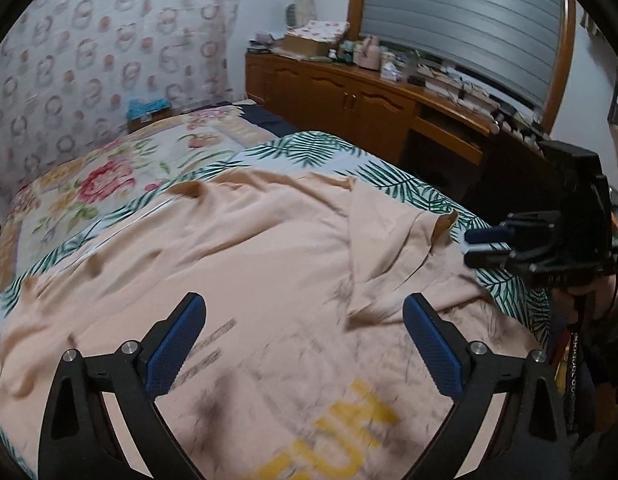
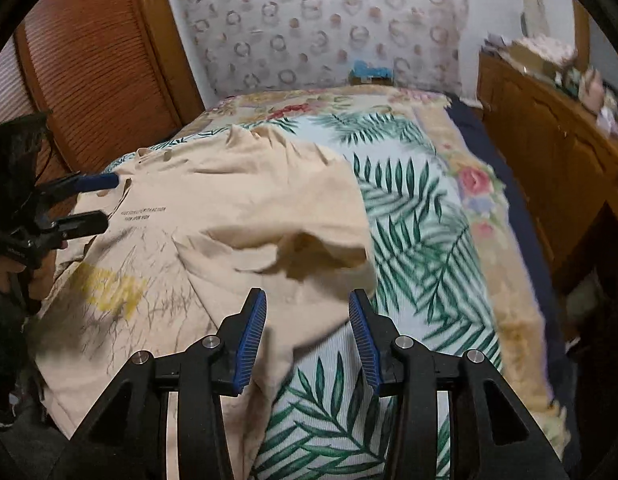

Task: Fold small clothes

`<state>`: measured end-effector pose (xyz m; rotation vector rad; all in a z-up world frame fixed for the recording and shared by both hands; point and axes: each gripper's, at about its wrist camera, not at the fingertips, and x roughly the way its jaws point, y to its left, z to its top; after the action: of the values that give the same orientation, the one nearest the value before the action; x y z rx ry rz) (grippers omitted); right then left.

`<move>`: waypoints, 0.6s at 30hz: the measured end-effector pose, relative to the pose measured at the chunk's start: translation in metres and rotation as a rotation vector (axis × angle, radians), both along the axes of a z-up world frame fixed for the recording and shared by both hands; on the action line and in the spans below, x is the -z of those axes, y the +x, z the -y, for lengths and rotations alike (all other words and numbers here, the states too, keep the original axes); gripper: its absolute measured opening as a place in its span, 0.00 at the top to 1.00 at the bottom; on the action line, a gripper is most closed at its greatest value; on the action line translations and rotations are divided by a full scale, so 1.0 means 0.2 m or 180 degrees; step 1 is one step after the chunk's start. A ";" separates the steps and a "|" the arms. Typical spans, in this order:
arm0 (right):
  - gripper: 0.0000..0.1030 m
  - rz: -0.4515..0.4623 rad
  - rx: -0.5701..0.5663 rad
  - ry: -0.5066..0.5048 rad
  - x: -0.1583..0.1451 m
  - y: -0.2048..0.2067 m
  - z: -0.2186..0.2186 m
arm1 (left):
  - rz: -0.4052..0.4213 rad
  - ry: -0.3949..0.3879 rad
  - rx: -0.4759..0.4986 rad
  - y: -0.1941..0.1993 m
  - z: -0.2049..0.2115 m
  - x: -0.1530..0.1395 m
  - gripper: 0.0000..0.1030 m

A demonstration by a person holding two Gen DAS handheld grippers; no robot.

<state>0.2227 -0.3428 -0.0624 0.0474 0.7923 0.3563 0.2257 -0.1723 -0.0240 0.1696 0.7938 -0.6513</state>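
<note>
Shirt: a peach T-shirt (image 1: 249, 264) lies spread, print side up, on a palm-leaf sheet (image 1: 309, 148) over the bed; one sleeve (image 2: 301, 252) is folded in over the body and stands rumpled.
Left gripper (image 1: 305, 344): jaws wide apart above the shirt's chest, nothing between the blue pads; the right view shows it from the side at the shirt's far edge, open and holding nothing.
Right gripper (image 2: 307, 332): jaws partly open, pads clear of the cloth, with the shirt's edge and sleeve lying just ahead and below; nothing is gripped. In the left view it shows at the right edge, beside the sleeve.
Left view only: a wooden dresser (image 1: 349, 92) crowded with small items beneath a window with a grey blind (image 1: 461, 12); a hand on the right gripper's handle.
Right view only: a slatted wooden door (image 2: 89, 60) behind the left gripper, and the bare sheet to the right of the shirt.
Both views: a floral blanket (image 1: 109, 176) at the bed's far end and a ring-patterned curtain (image 2: 317, 20).
Writing: large yellow letters (image 1: 341, 432) on the chest, blurred, perhaps "FUN"; two small dark lines of text (image 2: 143, 214), too small to read.
</note>
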 end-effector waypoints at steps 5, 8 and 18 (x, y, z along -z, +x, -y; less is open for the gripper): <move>0.76 -0.0005 -0.0104 0.0163 0.04 -0.01 -0.01 | -0.0017 0.0015 0.0017 0.03 0.07 0.01 0.03; 0.94 -0.0014 -0.0283 0.0195 0.03 -0.02 -0.02 | -0.0062 0.0014 0.0001 0.03 0.06 0.03 0.09; 0.70 0.0366 0.0143 -0.0141 -0.09 0.00 0.07 | -0.0326 0.0099 0.0232 0.07 0.16 0.17 0.47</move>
<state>0.2225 -0.3572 -0.0446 0.0033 0.6841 0.2961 0.2400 -0.2040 -0.0579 0.1955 0.8998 -0.7210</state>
